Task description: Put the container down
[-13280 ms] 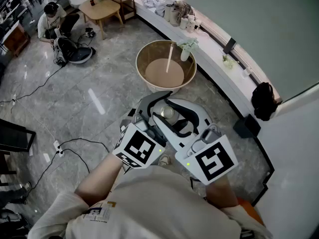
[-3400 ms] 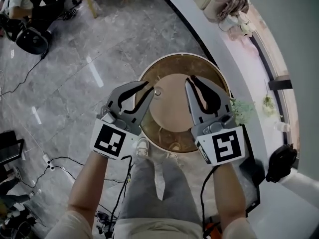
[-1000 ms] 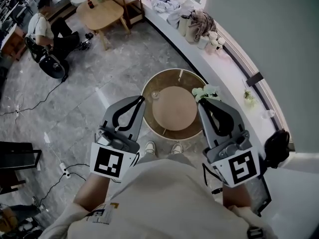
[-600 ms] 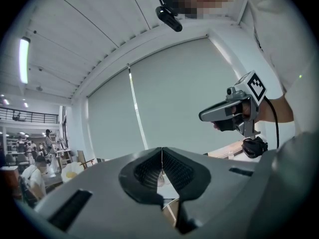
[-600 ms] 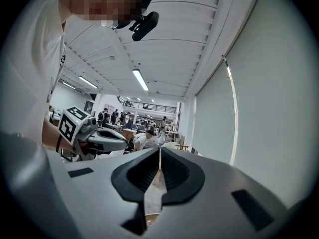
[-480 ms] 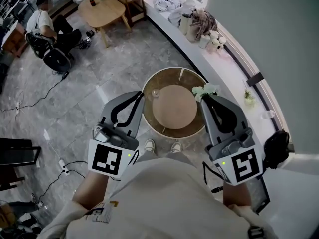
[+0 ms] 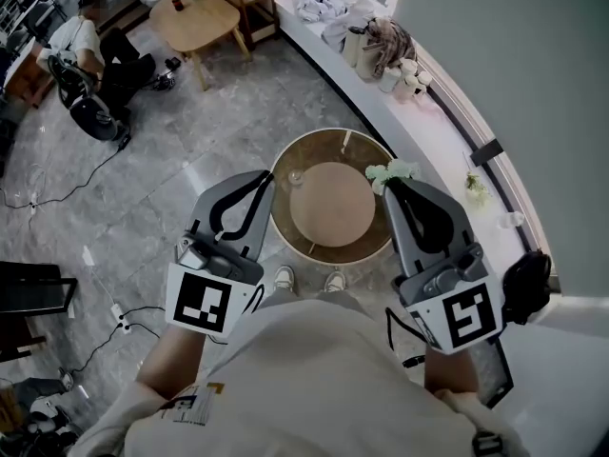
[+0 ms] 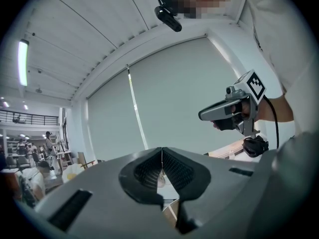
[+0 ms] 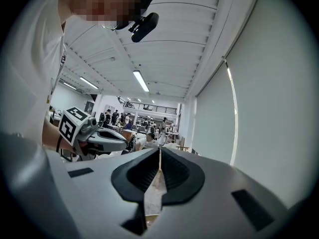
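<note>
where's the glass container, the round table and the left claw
glass container (image 7: 297, 177): head view, on its clear body
round table (image 7: 331, 208): head view, on the bare tan middle of its top
left claw (image 7: 268, 174): head view, at its shut tips

1. Big open-plan office or lab hall: grey marble floor (image 7: 190, 112), curved white window ledge (image 7: 447, 131).
2. Wooden table (image 7: 195, 17), seated person (image 7: 81, 36), mezzanine railing (image 9: 149, 107), strip ceiling lights (image 9: 142, 81).

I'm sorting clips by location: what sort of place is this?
Likely an open-plan office or lab lounge: marble-look floor, a seated person by a low wooden table, and a curved white window ledge.
</note>
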`<state>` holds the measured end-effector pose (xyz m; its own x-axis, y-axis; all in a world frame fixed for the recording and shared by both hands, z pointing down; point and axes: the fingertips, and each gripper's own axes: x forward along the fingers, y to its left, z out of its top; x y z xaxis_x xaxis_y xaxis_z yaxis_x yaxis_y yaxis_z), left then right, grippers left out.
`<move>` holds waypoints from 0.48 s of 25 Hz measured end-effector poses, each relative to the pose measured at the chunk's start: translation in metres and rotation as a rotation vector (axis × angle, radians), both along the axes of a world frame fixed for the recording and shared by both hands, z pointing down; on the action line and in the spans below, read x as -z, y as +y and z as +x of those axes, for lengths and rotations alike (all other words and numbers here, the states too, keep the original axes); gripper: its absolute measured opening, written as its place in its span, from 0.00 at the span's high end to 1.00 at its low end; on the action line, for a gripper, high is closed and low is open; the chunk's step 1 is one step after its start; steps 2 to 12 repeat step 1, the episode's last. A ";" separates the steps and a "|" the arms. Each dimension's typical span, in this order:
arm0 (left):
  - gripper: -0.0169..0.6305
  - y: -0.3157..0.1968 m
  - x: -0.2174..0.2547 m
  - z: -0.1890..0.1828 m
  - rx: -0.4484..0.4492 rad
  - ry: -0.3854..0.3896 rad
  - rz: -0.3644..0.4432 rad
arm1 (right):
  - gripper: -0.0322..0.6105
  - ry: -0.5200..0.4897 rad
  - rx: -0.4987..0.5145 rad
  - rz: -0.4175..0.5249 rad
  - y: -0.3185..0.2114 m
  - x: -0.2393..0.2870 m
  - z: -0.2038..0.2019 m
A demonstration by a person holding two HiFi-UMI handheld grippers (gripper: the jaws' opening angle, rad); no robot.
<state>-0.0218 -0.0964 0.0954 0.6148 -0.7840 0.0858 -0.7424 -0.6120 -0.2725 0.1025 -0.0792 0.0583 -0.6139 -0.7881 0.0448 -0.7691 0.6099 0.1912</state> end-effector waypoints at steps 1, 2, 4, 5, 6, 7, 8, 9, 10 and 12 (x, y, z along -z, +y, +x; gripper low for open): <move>0.96 0.000 0.000 0.000 0.001 0.002 -0.001 | 0.93 0.004 0.002 0.005 0.000 0.001 0.000; 0.96 0.000 0.000 0.000 0.001 0.002 -0.001 | 0.93 0.004 0.002 0.005 0.000 0.001 0.000; 0.96 0.000 0.000 0.000 0.001 0.002 -0.001 | 0.93 0.004 0.002 0.005 0.000 0.001 0.000; 0.96 0.000 0.000 0.000 0.001 0.002 -0.001 | 0.93 0.004 0.002 0.005 0.000 0.001 0.000; 0.96 0.000 0.000 0.000 0.001 0.002 -0.001 | 0.93 0.004 0.002 0.005 0.000 0.001 0.000; 0.96 0.000 0.000 0.000 0.001 0.002 -0.001 | 0.93 0.004 0.002 0.005 0.000 0.001 0.000; 0.96 0.000 0.000 0.000 0.001 0.002 -0.001 | 0.93 0.004 0.002 0.005 0.000 0.001 0.000; 0.96 0.000 0.000 0.000 0.001 0.002 -0.001 | 0.93 0.004 0.002 0.005 0.000 0.001 0.000; 0.96 0.000 0.000 0.000 0.001 0.002 -0.001 | 0.93 0.004 0.002 0.005 0.000 0.001 0.000; 0.96 0.000 0.000 0.000 0.001 0.002 -0.001 | 0.93 0.004 0.002 0.005 0.000 0.001 0.000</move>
